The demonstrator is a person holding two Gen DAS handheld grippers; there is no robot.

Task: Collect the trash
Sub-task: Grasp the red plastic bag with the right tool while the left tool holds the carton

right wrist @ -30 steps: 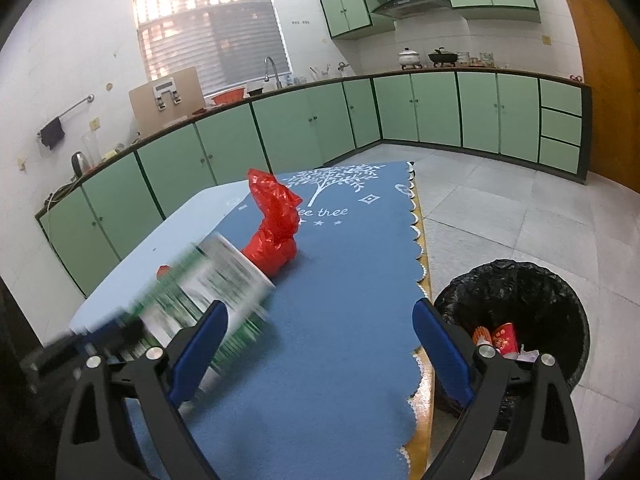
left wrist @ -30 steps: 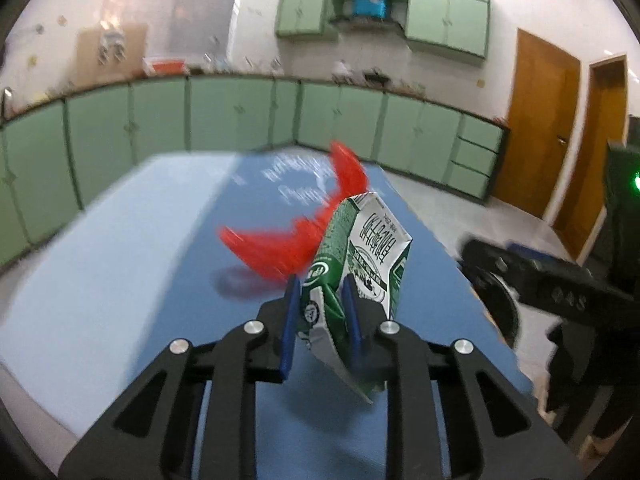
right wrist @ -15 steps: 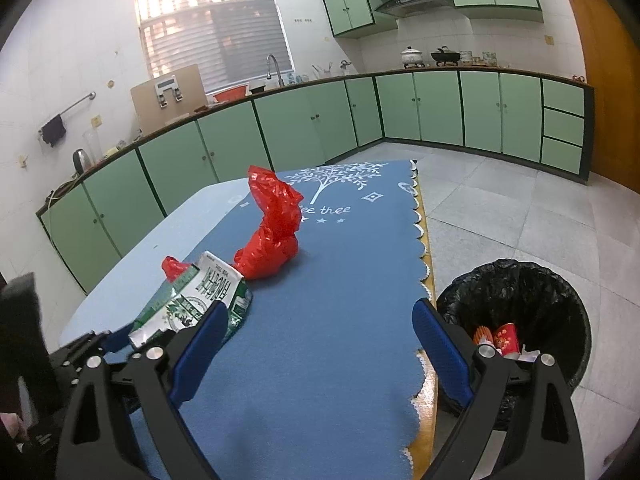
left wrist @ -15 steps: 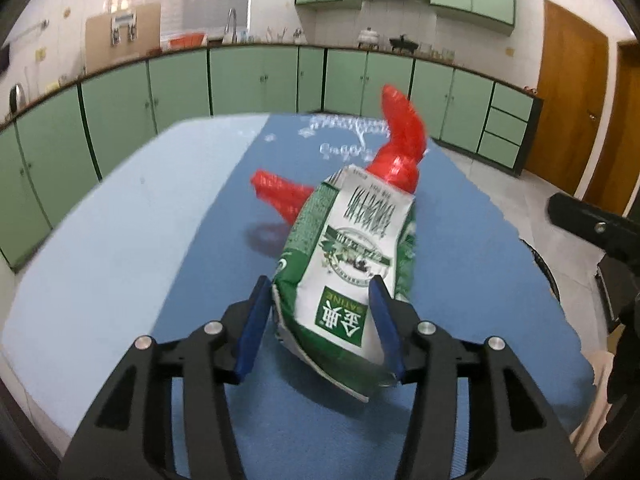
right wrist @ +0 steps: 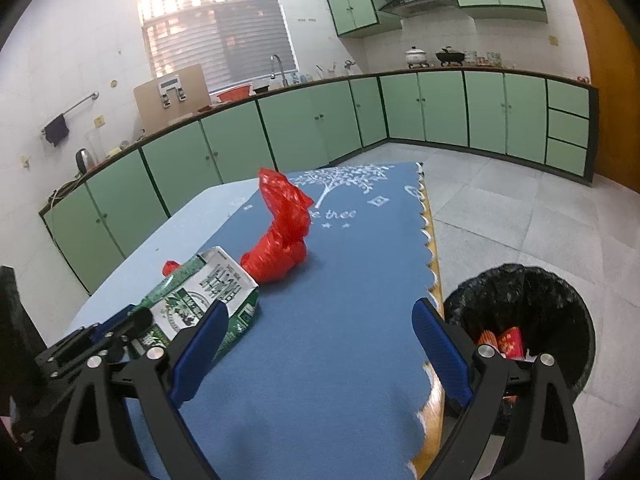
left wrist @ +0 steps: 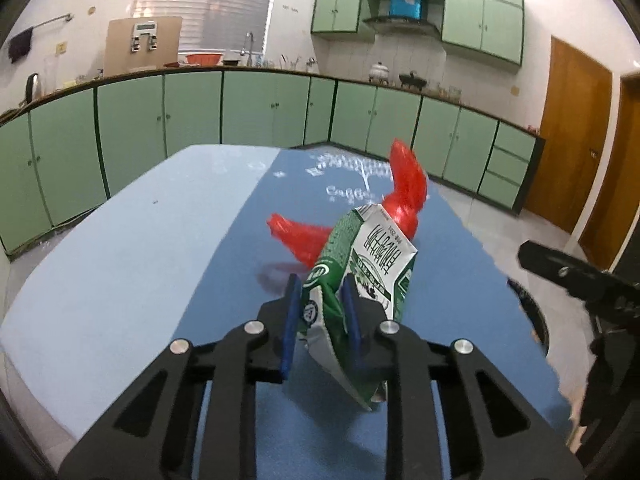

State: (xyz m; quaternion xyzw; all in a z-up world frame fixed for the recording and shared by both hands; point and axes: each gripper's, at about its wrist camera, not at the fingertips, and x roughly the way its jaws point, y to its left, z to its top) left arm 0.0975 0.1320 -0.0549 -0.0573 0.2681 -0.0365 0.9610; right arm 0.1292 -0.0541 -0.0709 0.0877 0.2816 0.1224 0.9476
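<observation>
Trash bin beside the table holds red packets. Left gripper is closing, pinching the crumpled milk carton above the table; right gripper gapes wide, empty.

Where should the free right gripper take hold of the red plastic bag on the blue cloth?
Grip the red plastic bag by its upright twisted neck, probably coming in level from the near side with the right gripper. The neck stands narrow and tall above the crumpled base, clear of the milk carton, so the open jaws should straddle it easily.
</observation>
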